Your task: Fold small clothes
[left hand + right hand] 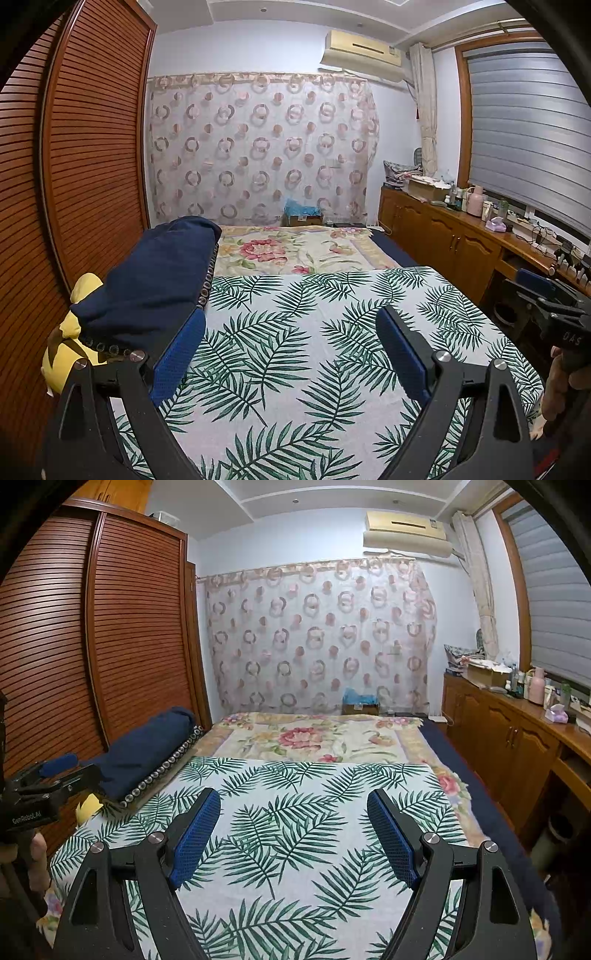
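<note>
A palm-leaf printed cloth point(303, 332) lies flat on the bed; it also shows in the right wrist view point(295, 812). A folded navy garment point(147, 284) lies at the cloth's left edge, over something yellow point(62, 354); the navy garment point(144, 749) and a yellow corner point(88, 806) show in the right wrist view too. My left gripper point(291, 321) is open and empty above the cloth. My right gripper point(295, 801) is open and empty above the cloth. Each gripper shows at the edge of the other's view, the right one point(554, 306) and the left one point(48, 775).
A floral bedspread point(295, 251) covers the bed beyond the cloth. A slatted wooden wardrobe point(81, 155) stands close on the left. A wooden cabinet point(443, 229) with bottles and boxes runs along the right. A patterned curtain point(258, 147) hangs behind the bed.
</note>
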Motion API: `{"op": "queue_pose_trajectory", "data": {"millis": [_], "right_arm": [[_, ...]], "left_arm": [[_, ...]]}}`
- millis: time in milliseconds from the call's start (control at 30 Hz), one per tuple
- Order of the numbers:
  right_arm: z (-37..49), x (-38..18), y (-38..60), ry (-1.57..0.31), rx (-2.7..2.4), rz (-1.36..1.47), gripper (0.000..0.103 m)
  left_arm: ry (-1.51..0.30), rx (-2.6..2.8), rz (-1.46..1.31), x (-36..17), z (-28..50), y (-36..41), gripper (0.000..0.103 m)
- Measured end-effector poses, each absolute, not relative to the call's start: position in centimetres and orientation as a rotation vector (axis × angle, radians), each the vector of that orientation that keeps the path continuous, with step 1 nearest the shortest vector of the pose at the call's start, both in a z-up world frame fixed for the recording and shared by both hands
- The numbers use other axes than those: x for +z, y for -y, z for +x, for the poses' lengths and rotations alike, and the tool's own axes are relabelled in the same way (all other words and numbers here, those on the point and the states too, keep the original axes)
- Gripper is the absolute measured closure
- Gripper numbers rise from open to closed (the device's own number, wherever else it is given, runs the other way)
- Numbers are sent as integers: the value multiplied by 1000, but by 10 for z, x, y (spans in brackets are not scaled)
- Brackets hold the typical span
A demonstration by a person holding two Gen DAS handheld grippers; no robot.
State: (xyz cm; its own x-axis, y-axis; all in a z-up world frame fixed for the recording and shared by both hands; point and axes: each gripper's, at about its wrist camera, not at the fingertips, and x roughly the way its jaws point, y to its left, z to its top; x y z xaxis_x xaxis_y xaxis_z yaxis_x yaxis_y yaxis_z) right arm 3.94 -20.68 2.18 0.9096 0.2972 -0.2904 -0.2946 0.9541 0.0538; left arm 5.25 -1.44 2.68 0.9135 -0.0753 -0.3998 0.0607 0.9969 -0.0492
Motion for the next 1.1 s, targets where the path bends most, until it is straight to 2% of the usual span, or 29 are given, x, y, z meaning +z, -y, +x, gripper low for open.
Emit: {"op": "queue_pose_trajectory", "data": {"millis": [1100], "right_arm": [[41, 23, 216, -305, 314, 8, 20]], "left_arm": [[-413, -71, -38, 27, 51, 13, 9]]}}
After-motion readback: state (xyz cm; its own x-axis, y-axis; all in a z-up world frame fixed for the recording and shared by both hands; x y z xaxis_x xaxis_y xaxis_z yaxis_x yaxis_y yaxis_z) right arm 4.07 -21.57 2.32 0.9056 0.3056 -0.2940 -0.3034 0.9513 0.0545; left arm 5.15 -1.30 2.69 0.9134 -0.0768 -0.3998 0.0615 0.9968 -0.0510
